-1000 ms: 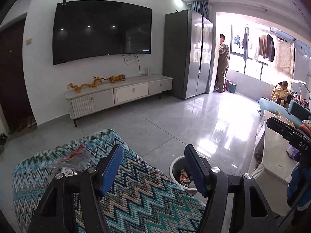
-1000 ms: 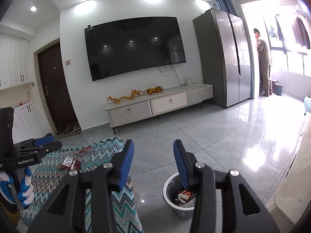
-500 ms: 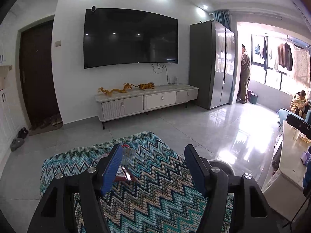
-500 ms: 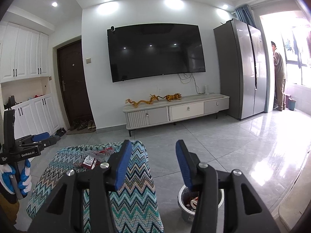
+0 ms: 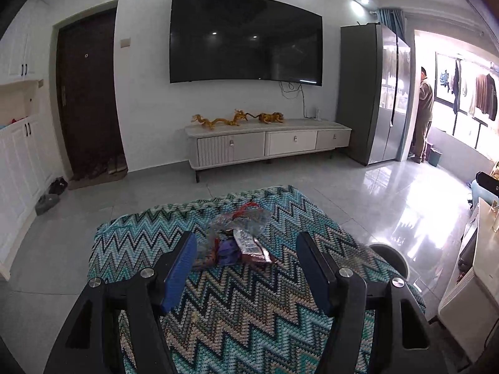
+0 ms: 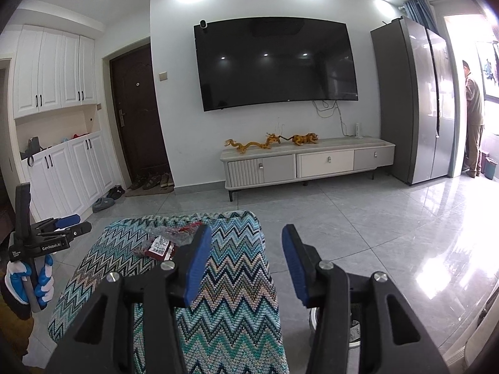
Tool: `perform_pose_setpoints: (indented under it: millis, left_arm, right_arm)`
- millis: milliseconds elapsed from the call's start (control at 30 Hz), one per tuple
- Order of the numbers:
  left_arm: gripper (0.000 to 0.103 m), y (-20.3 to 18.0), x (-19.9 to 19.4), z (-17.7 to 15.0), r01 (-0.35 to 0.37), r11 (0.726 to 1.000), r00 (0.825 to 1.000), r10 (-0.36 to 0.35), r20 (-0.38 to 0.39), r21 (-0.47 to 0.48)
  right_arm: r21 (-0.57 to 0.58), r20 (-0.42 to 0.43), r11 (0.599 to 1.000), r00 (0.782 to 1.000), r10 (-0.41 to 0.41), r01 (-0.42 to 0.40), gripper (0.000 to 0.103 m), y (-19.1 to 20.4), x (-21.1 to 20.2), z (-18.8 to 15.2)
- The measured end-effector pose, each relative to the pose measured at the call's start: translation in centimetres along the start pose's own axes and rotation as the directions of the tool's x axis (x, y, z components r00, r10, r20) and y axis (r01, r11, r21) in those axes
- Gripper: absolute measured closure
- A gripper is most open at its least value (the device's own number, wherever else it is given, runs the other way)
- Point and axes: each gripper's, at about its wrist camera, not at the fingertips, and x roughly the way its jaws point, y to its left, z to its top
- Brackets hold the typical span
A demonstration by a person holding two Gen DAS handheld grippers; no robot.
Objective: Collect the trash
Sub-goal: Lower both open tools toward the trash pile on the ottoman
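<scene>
The left gripper [image 5: 246,255], a black two-finger tool with blue pads, is released: its jaws stand wide apart and nothing is between the pads. It points down at a stool covered with a knitted zigzag cloth in teal, blue and beige [image 5: 280,318]. Just ahead of its fingertips, a little toward its left finger, lies the trash: a crumpled clear plastic wrapper with red print [image 5: 241,219], and touching it a flat dark red packet with a white label [image 5: 252,246]. Both rest on the cloth, and the pads do not touch them.

The right gripper [image 6: 246,265], of the same kind, is also released. Its jaws opened a little further within the last second and then stopped, with nothing between them. It hangs over the near right corner of the stool, so its left finger is above the cloth and its right finger is above the grey tile floor [image 6: 389,237]. From this gripper the trash lies ahead and to the left, partly hidden behind its left finger.

Below the right finger of the right gripper, a round white waste bin [image 6: 352,333] stands on the floor just beside the stool; it is mostly hidden. In the left wrist view the dark rim of this bin shows to the right of the left gripper.

A hand in a white and blue glove [image 6: 29,283] holds the left tool.
</scene>
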Motion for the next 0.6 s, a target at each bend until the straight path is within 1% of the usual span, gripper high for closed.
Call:
perform_pose_setpoints:
  millis: [167,233,333,433,533,600]
  left_arm:
    - [0.039,4.0,1.6,-2.4,-0.048,0.998,0.997,0.046,-0.063,-0.034]
    - [0.039,5.2,2.6,-3.4,-0.049,0.998,0.994,0.045,-0.095,-0.041]
    - [0.039,6.7,4.9,-4.8,-0.049,0.998,0.988,0.043,-0.146,-0.041]
    - [0.039,7.4,7.9,-5.2,-0.026,0.999,0.981,0.02,-0.192,-0.033]
    - [0.039,7.6,10.5,-5.2,-0.008,1.0,0.975,0.006,-0.224,-0.01]
    - [0.039,7.8,12.4,-5.1,0.007,1.0,0.97,-0.004,-0.242,0.011]
  right_arm:
    - [-0.017,-0.075,0.996,0.994,0.082,-0.084,0.057,1.9,5.1,-0.4]
    - [-0.026,-0.12,0.994,0.987,0.107,-0.111,0.057,3.1,7.6,-0.8]
    - [-0.036,-0.188,0.987,0.972,0.144,-0.154,0.057,4.9,11.4,-1.6]
    - [-0.037,-0.257,0.977,0.947,0.192,-0.208,0.057,6.8,15.1,-2.5]
    - [-0.052,-0.323,0.967,0.92,0.221,-0.25,0.057,9.0,18.4,-3.6]
    - [-0.063,-0.362,0.957,0.9,0.243,-0.284,0.053,10.4,20.6,-4.3]
